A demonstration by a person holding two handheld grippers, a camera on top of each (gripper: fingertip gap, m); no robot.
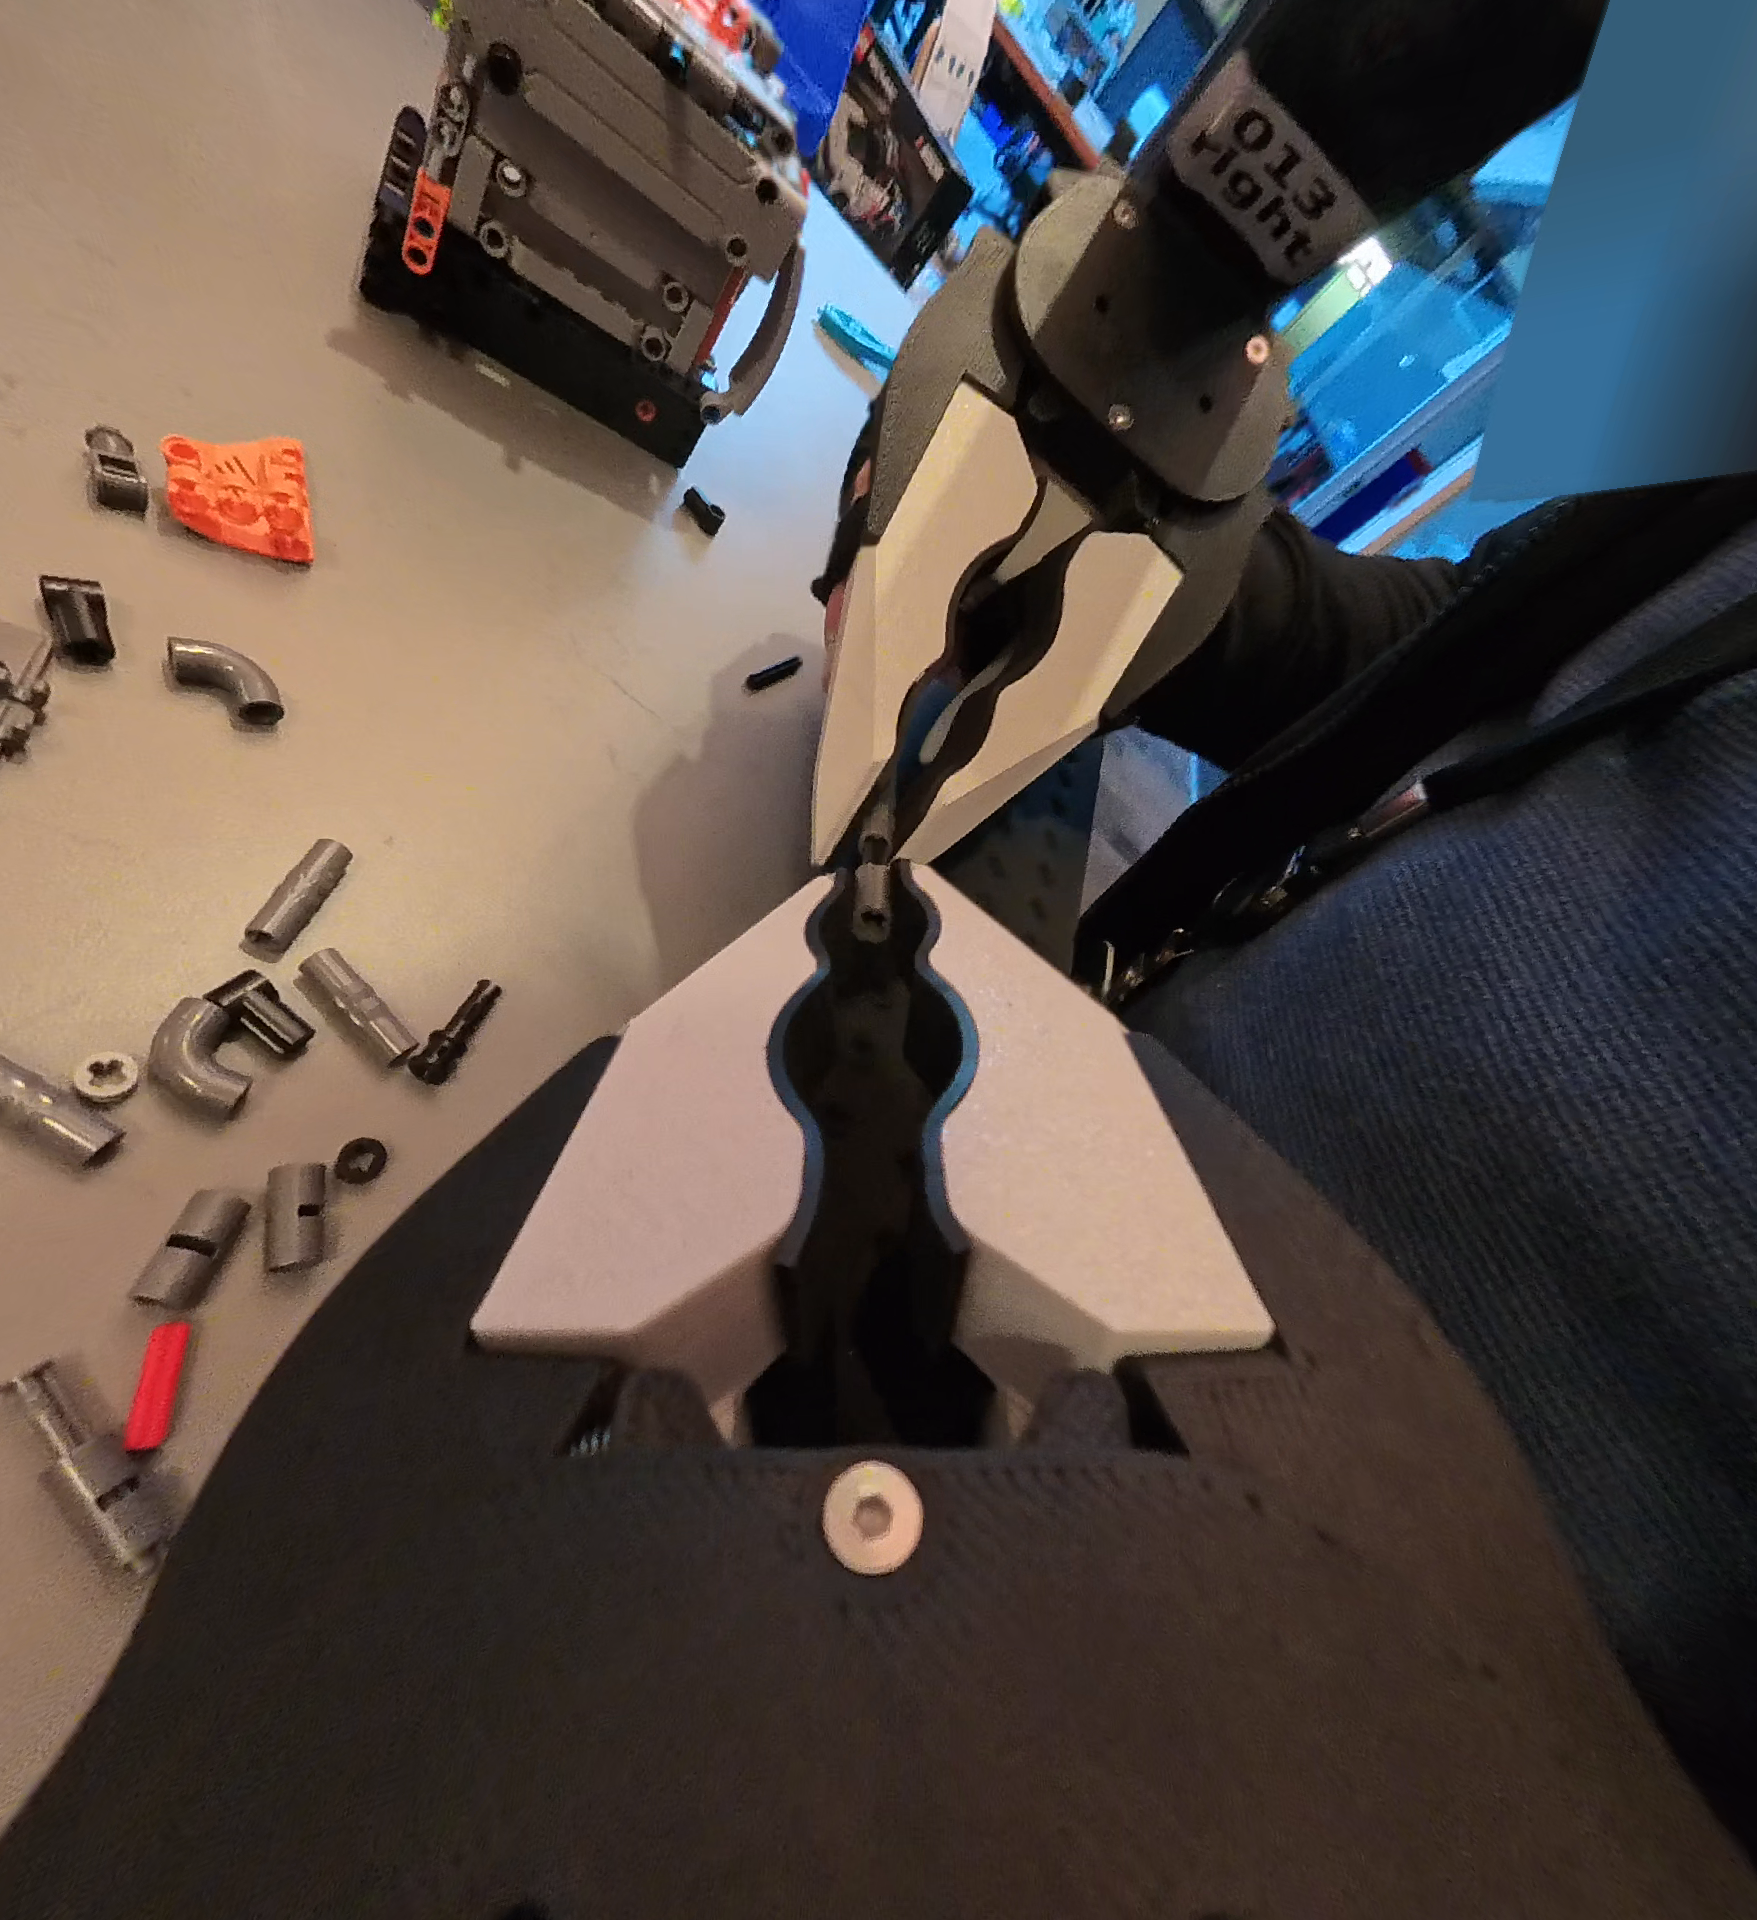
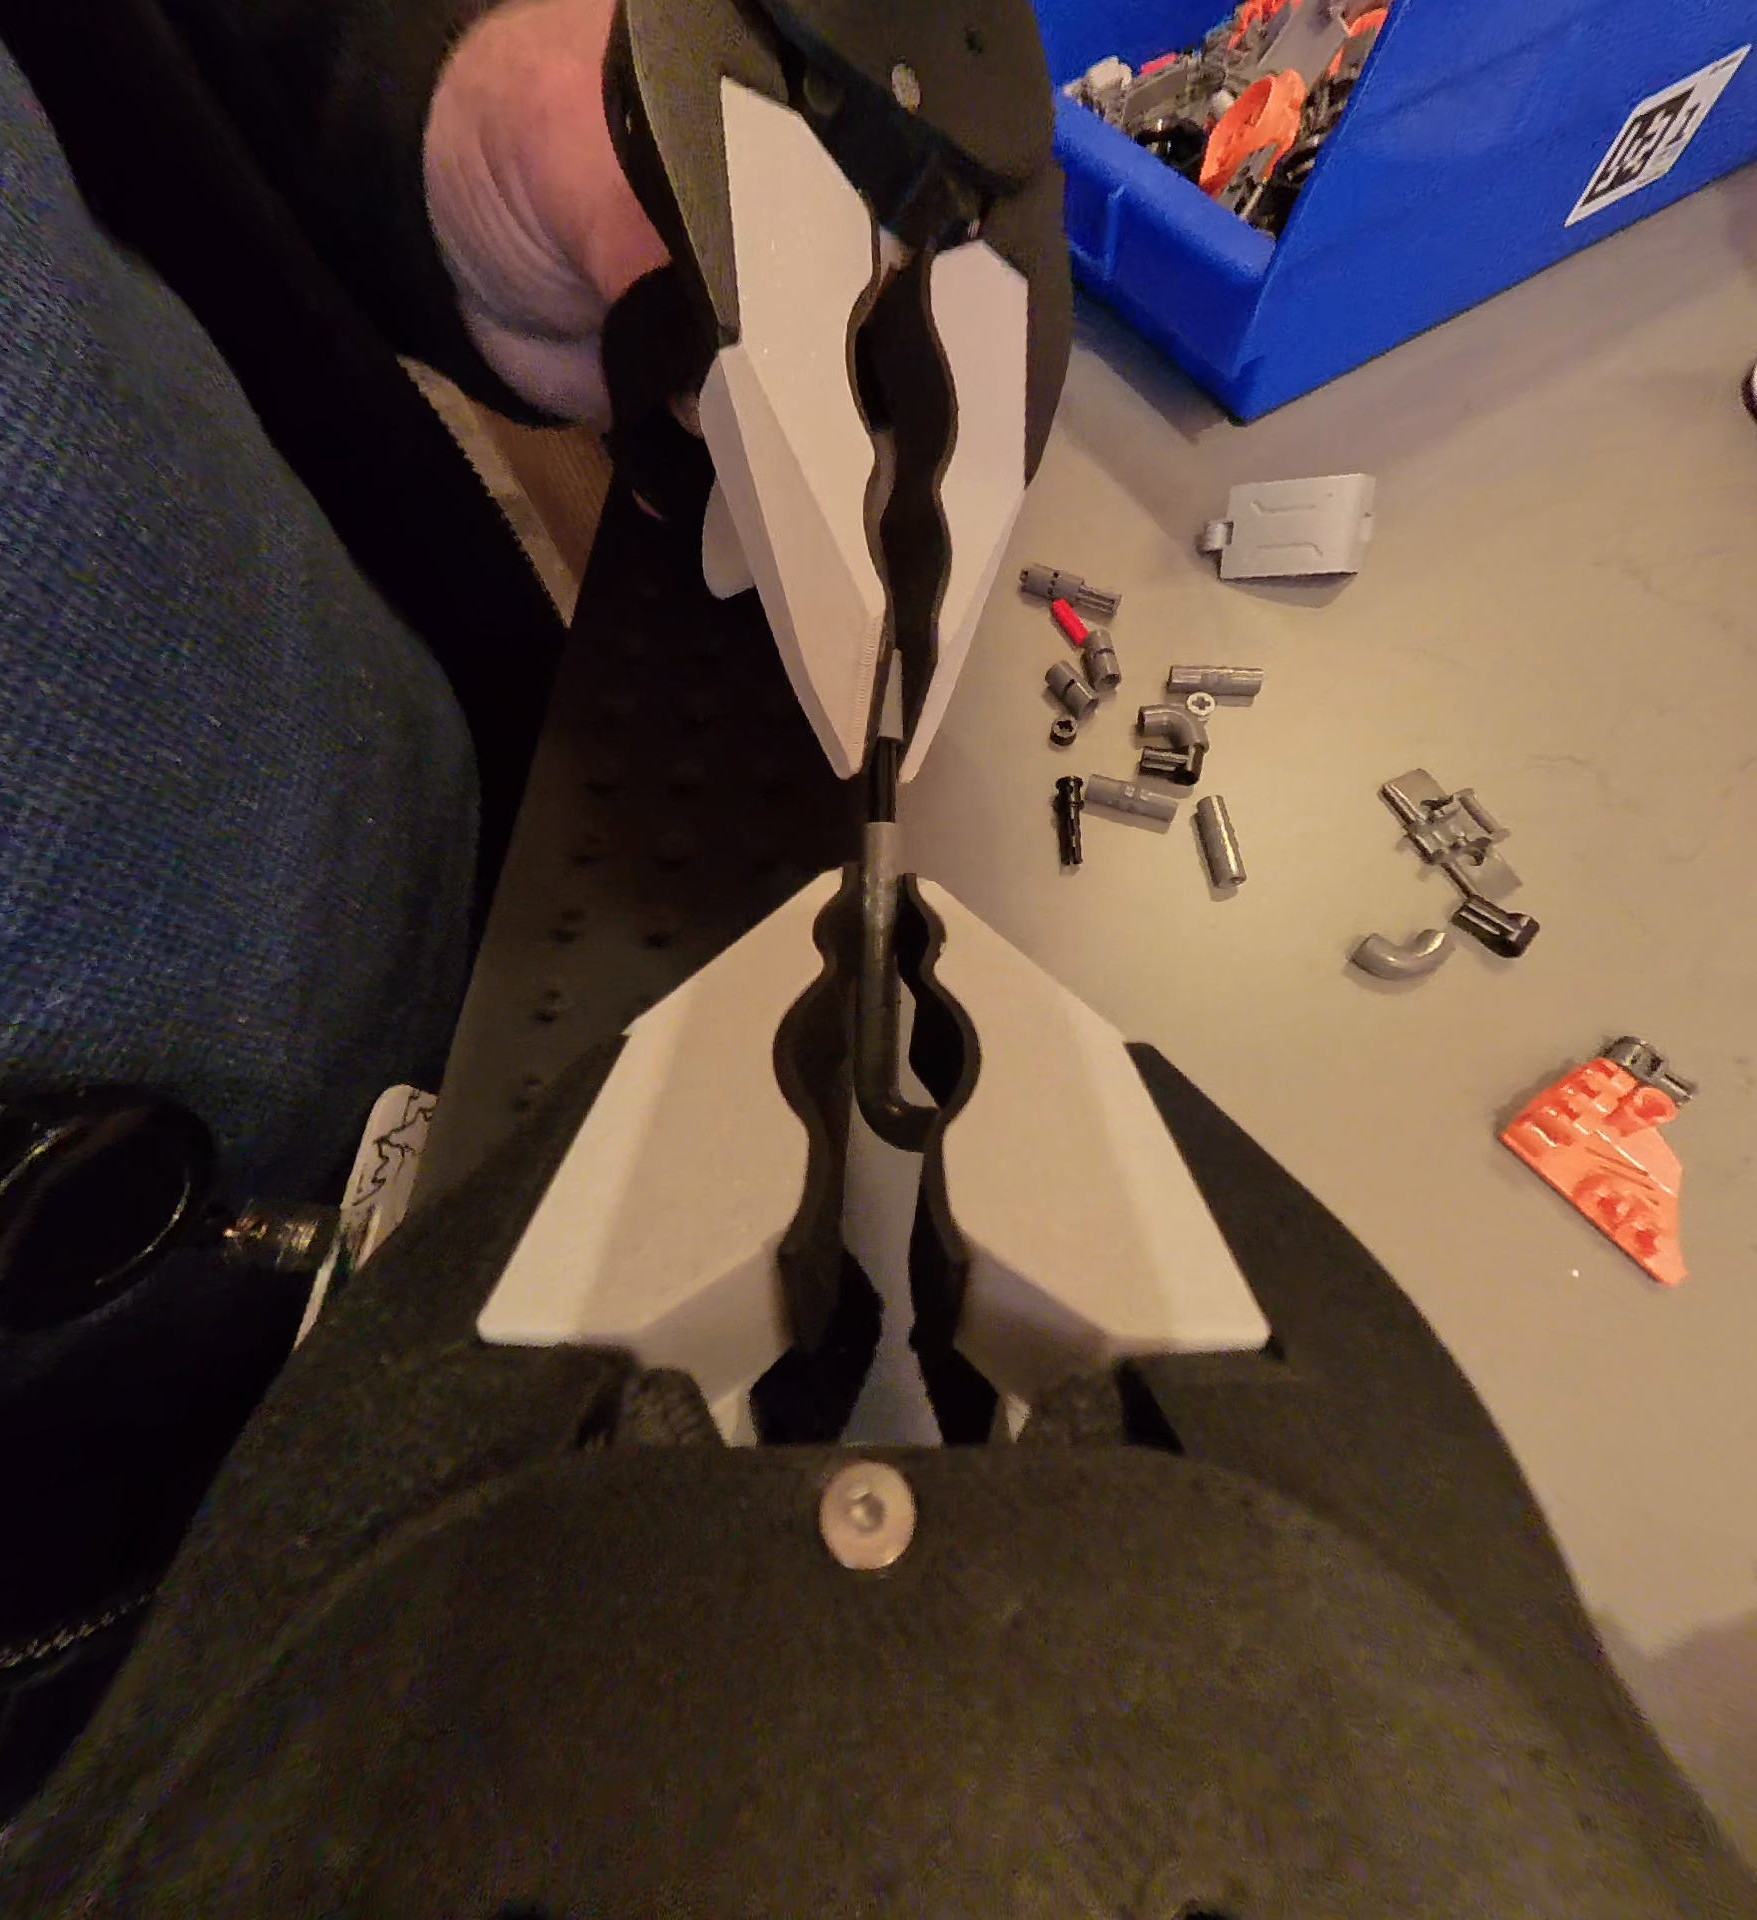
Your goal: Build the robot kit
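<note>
Small dark grey connector (image 1: 872, 896) pinched at left gripper (image 1: 870, 883) tips. Right gripper (image 2: 879, 883) jaws clamp a curved dark grey piece (image 2: 879, 997), tip-to-tip with left. Loose grey tube parts (image 1: 294, 899) lie on table (image 1: 500, 644) left of the jaws.

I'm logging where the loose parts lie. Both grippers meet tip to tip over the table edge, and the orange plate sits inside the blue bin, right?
Not quite. The orange plate lies flat on the grey table, outside the blue bin, as the right wrist view shows. The rest holds: the left gripper and right gripper meet tip to tip.
</note>
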